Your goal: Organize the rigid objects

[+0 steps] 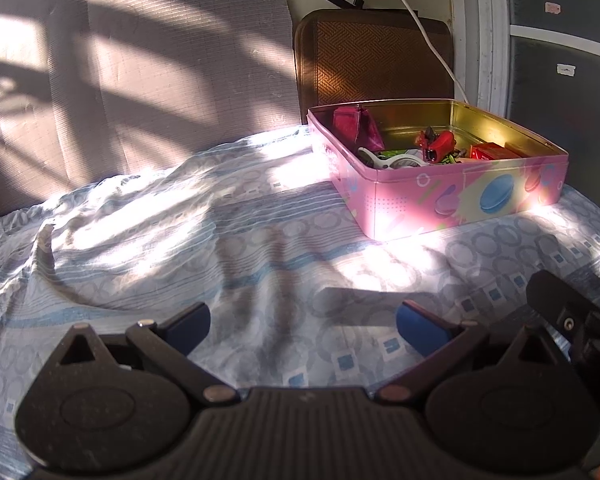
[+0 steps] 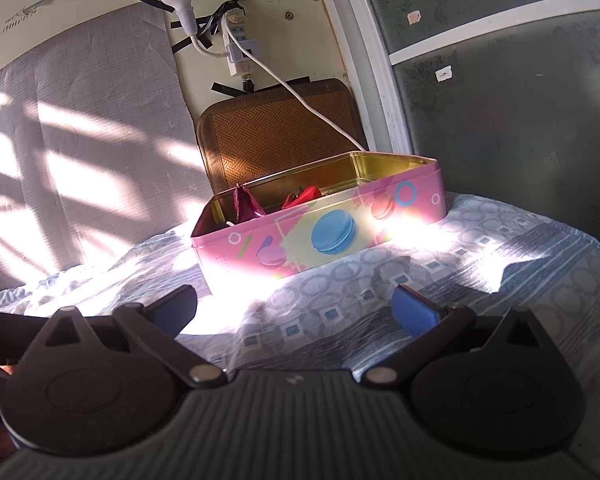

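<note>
A pink tin box (image 1: 460,196) with macaron prints stands open on the bed at the far right; it also shows in the right wrist view (image 2: 320,236). Inside lie a dark red pouch (image 1: 356,126), a red tool (image 1: 440,144), a white object (image 1: 392,160) and a red carton (image 1: 492,152). My left gripper (image 1: 302,326) is open and empty, low over the sheet, well short of the box. My right gripper (image 2: 294,308) is open and empty, just in front of the box's near wall. Part of the right gripper's body (image 1: 572,320) shows at the left wrist view's right edge.
The bed has a rumpled blue-patterned sheet (image 1: 180,240). A grey mattress pad (image 1: 140,60) and a brown woven cushion (image 1: 372,56) lean on the wall behind. A white cable (image 2: 300,96) hangs from a taped power strip (image 2: 236,44). A window frame (image 2: 380,80) is at right.
</note>
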Demonstrator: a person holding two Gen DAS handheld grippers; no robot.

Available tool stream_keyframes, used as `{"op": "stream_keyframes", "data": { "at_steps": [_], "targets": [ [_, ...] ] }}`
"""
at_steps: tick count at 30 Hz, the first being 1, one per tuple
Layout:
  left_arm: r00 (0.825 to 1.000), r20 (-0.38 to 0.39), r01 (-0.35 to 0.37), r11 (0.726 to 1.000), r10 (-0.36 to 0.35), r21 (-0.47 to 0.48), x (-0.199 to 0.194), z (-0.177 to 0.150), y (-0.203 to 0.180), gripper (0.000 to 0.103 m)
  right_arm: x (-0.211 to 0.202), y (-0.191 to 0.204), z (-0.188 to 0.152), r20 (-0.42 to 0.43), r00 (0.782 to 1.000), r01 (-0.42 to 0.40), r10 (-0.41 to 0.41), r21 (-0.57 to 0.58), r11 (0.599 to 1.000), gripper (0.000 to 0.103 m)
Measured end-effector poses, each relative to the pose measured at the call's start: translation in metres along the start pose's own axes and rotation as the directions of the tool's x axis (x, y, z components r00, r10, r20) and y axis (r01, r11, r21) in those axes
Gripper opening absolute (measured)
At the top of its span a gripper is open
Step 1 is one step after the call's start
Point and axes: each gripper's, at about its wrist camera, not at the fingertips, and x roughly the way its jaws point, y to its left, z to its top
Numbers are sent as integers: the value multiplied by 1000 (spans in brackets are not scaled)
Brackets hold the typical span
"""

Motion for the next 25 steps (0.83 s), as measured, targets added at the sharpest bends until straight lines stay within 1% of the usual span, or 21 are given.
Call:
{"op": "stream_keyframes", "data": {
  "at_steps": [14, 19, 25],
  "targets": [
    [1000, -3, 1, 1000, -1, -1, 0, 0, -1, 103, 1, 0, -1, -6, 1000, 0, 0, 0, 1000, 103],
    [1000, -8, 12, 1000, -12, -5, 1, 0, 1, 103, 1, 0, 0, -6, 1000, 0, 0, 0, 1000, 103],
    [1000, 6, 28, 1000, -28, -2, 0, 2, 2, 103, 2, 0, 2, 0, 1000, -2, 2, -1, 1000, 103]
  ]
}}
